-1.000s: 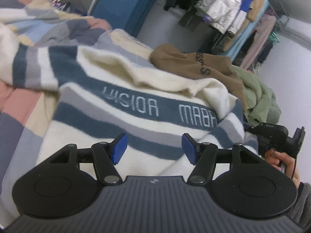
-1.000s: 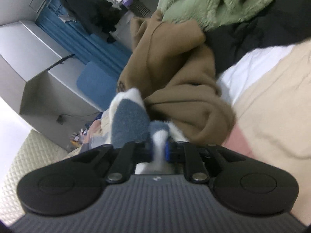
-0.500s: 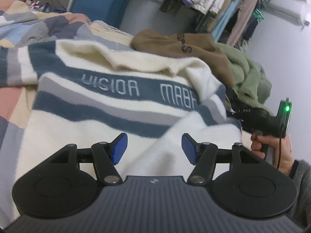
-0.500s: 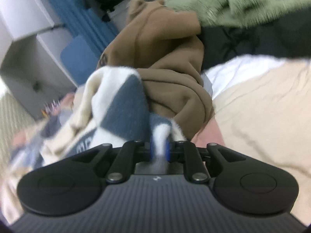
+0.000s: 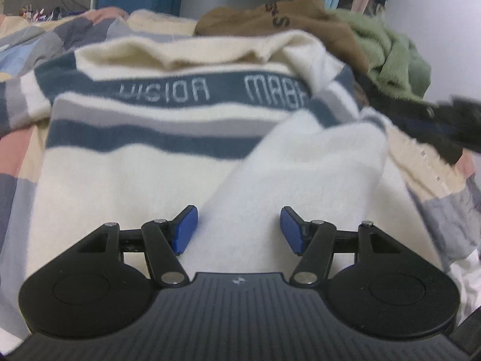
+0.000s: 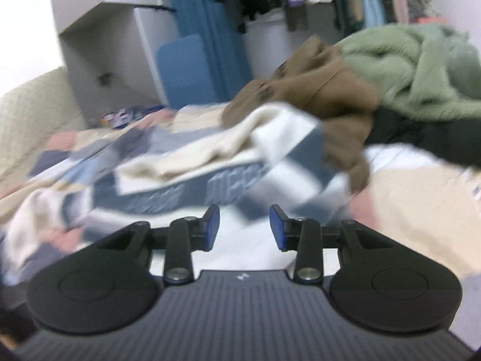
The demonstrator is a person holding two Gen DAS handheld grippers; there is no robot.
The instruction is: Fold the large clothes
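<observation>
- Striped sweater (image 5: 168, 162), cream with blue and grey bands and a lettered band, lies spread on the patchwork bedspread (image 5: 18, 162), its right sleeve folded across the front.
- Left gripper (image 5: 239, 228) hovers over the sweater's cream lower part, jaws wide, nothing between them.
- Right gripper (image 6: 244, 227) has just been opening; its jaws stand apart and empty above the sweater.
- Brown garment (image 6: 327, 90) lies just behind the sweater, touching its far right edge.
- Green fleece (image 6: 421, 69) is heaped right of the brown garment.
</observation>
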